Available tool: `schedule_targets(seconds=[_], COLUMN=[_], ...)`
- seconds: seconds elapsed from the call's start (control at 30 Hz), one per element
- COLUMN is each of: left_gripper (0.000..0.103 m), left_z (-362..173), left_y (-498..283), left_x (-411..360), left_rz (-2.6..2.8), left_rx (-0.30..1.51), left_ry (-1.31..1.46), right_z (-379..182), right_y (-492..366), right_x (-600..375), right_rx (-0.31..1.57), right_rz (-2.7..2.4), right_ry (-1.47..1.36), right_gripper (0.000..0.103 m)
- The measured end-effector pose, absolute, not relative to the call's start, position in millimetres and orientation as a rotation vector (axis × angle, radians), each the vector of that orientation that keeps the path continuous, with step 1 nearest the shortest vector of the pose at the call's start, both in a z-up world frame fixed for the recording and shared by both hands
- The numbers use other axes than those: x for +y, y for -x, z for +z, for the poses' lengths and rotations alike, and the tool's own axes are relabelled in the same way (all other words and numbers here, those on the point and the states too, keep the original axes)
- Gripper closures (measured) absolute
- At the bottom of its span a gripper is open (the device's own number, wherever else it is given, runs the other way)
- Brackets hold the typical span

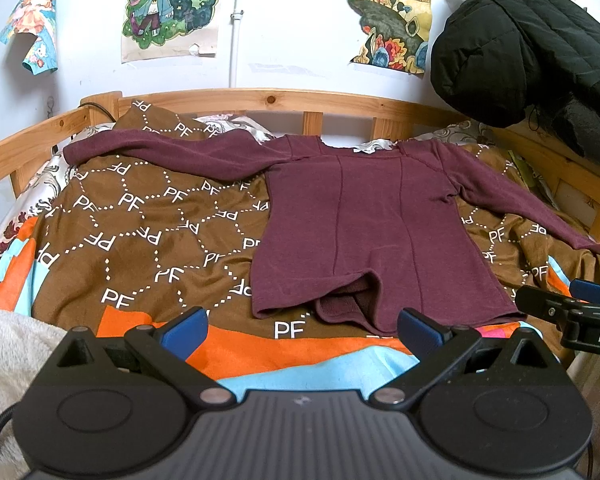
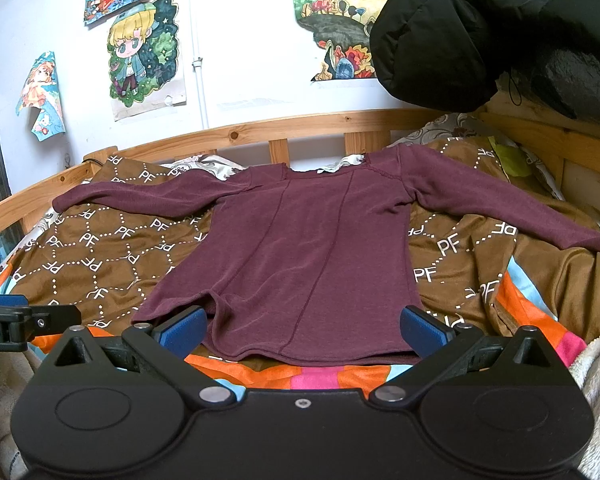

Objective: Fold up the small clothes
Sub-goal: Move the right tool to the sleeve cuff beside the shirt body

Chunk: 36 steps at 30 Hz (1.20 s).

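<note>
A maroon long-sleeved top [image 1: 364, 220] lies flat on the brown patterned blanket [image 1: 148, 224], sleeves spread to both sides, hem towards me with a small fold near its middle. My left gripper [image 1: 302, 330] is open and empty, just short of the hem's left part. The top also shows in the right wrist view [image 2: 300, 256]. My right gripper [image 2: 304, 330] is open and empty, its blue fingertips [image 2: 424, 328] straddling the hem's right part. The right gripper shows at the left wrist view's right edge [image 1: 572, 308].
A wooden bed rail [image 1: 268, 100] runs behind and along both sides. A black padded jacket [image 1: 532, 40] hangs over the right rear corner. A fluffy white blanket [image 1: 8, 344] lies at the near left. Drawings hang on the wall [image 1: 172, 4].
</note>
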<state>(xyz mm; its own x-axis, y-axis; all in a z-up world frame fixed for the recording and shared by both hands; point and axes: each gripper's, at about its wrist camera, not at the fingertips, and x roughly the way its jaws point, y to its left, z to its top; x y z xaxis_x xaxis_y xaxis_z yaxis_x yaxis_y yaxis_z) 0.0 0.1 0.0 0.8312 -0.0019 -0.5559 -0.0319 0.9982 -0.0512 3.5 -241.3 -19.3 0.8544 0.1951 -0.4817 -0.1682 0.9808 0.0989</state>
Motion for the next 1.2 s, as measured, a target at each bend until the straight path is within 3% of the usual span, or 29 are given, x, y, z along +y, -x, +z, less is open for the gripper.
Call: schedule_targets(seconds=[0.3, 0.57, 0.8, 1.03, 1.2], left_gripper=[0.001, 0.001, 0.001, 0.001, 0.001], left_z=[-6, -2, 17, 30, 22], left_y=[-9, -35, -87, -153, -197], left_x=[-3, 7, 9, 0, -11], left_rz=[0.023, -0.024, -0.066, -0.071, -0.078], left_rx=[0.650, 0.719, 0.742, 0.717, 0.688], left_ry=[0.054, 0.122, 0.181, 0.119, 0.084], right_z=[-16, 13, 28, 6, -9], right_y=[-3, -25, -53, -74, -93], right_x=[-243, -289, -348, -420, -445], right_rx=[0.518, 0.430, 0.344, 0.387, 0.383], right_rz=[0.183, 0.073, -0.230, -0.483, -0.556], right_ry=[-0.062, -0.249, -0.393, -0.715, -0.768], right_gripper=[0.000, 0.000, 0.000, 0.000, 0.000])
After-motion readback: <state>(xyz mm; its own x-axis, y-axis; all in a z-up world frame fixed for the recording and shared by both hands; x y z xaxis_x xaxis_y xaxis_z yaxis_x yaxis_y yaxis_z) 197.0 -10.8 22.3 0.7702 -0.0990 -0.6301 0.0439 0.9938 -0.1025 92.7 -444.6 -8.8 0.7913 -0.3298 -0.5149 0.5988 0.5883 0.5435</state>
